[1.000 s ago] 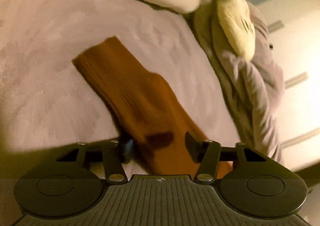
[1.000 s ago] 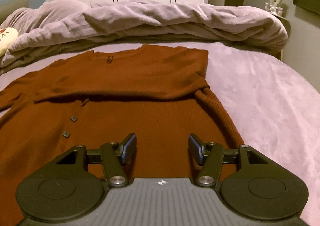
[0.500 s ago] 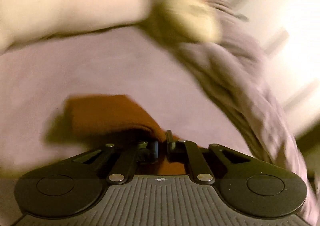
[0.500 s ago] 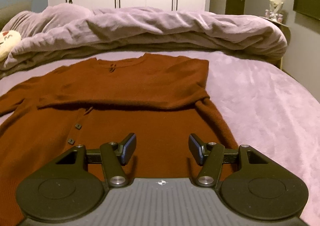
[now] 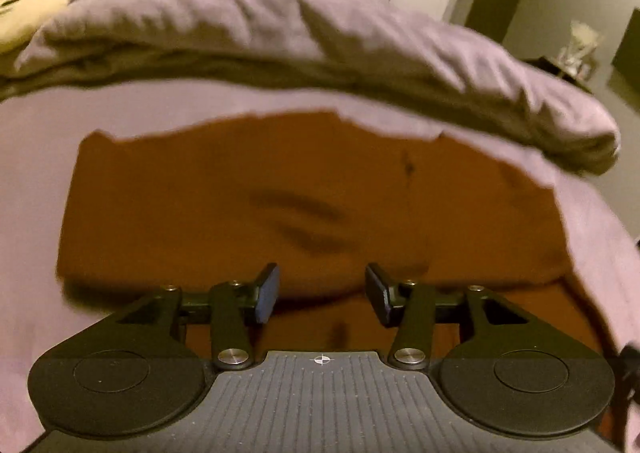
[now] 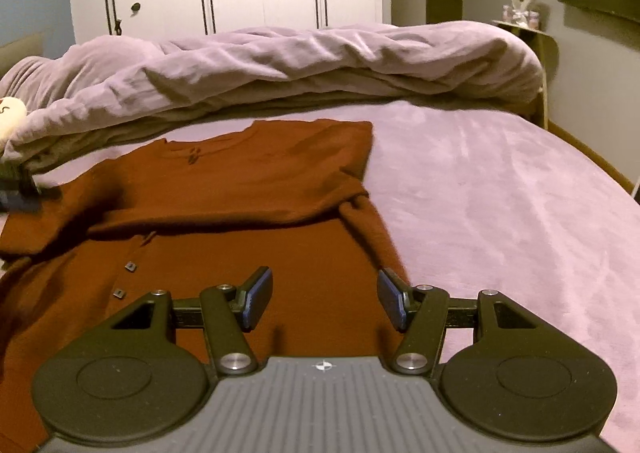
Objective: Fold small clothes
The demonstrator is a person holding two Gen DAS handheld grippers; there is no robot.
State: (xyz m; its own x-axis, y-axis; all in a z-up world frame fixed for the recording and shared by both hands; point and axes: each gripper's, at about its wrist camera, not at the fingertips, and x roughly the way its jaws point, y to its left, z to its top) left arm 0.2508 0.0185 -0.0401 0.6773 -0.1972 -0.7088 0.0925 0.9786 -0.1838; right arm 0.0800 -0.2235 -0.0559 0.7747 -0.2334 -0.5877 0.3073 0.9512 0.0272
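The rust-brown knit cardigan (image 6: pixel 240 213) lies flat on the lilac-covered bed (image 6: pixel 500 193), its sleeves folded across the chest. The left hand-held gripper (image 5: pixel 322 295) hovers over it, jaws spread, nothing between them. The right hand-held gripper (image 6: pixel 325 299) is spread too, above the hem near the cardigan's right edge. Bare bed lies to the right; the bunched lilac duvet (image 6: pixel 300 65) borders the far side.

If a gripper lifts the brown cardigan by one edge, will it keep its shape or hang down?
The brown cardigan will probably hang limp: it lies flat in soft folds, one sleeve already laid across. Knit fabric likely grips rather than slips. Pushed, it would probably bunch on the bed cover.
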